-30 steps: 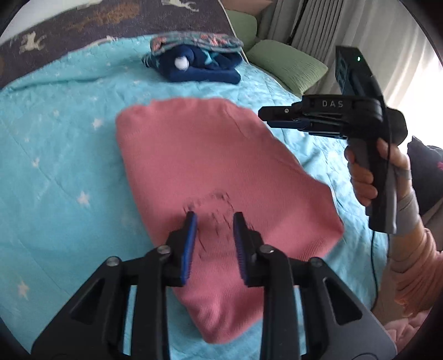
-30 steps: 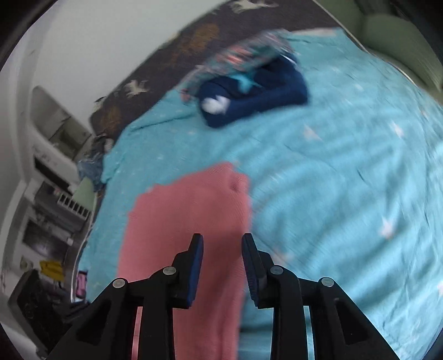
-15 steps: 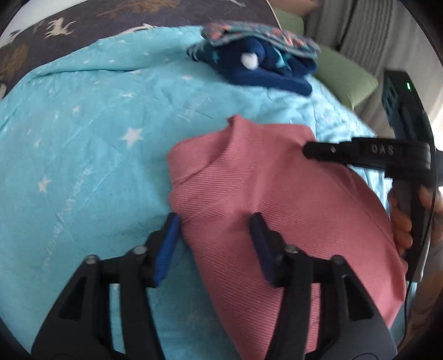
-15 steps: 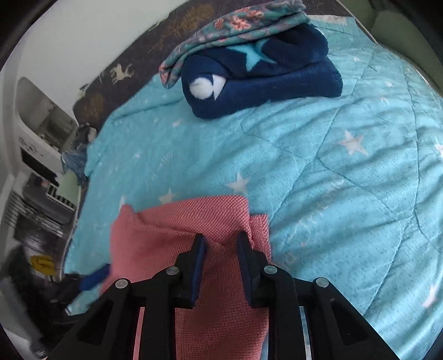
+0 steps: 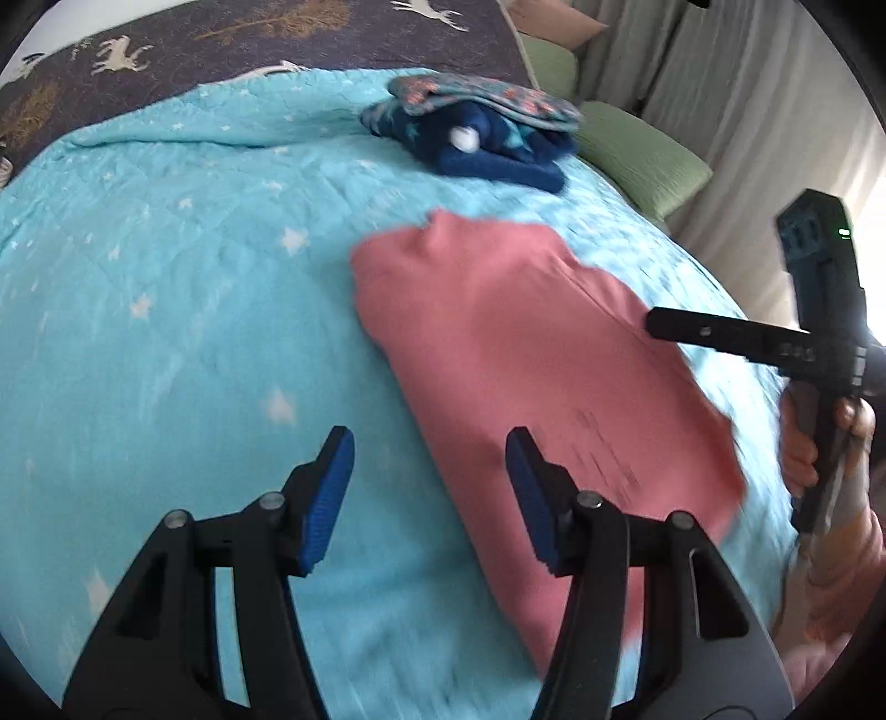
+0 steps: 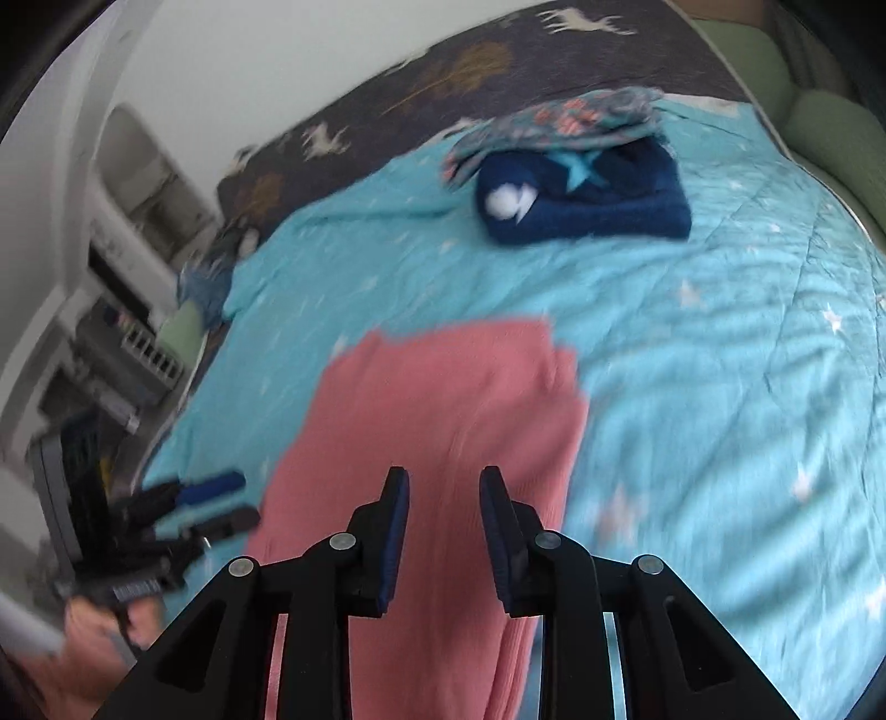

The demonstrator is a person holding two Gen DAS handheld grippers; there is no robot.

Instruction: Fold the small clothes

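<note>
A pink knit garment (image 5: 526, 354) lies folded flat on the turquoise star quilt (image 5: 166, 332). My left gripper (image 5: 429, 448) hovers open and wide over the garment's left edge, one pad above the quilt and one above the cloth, holding nothing. My right gripper (image 6: 443, 479) hangs above the near part of the pink garment (image 6: 443, 399); its jaws are opening and nothing is pinched between them. In the left wrist view the right gripper (image 5: 656, 324) reaches in from the right over the garment's right side, held by a hand (image 5: 803, 448). The left gripper (image 6: 221, 493) shows at the right wrist view's left.
A folded navy garment under a floral one (image 5: 487, 138) sits at the far side of the quilt, also seen as a stack (image 6: 581, 194). Green pillows (image 5: 637, 160) and curtains lie beyond on the right. A dark deer-print blanket (image 5: 221, 50) covers the head end. Shelves (image 6: 127, 221) stand left of the bed.
My left gripper let go of the puckered cloth, opened wide and slid left to the garment's edge. My right gripper released the far edge it pinched and pulled back.
</note>
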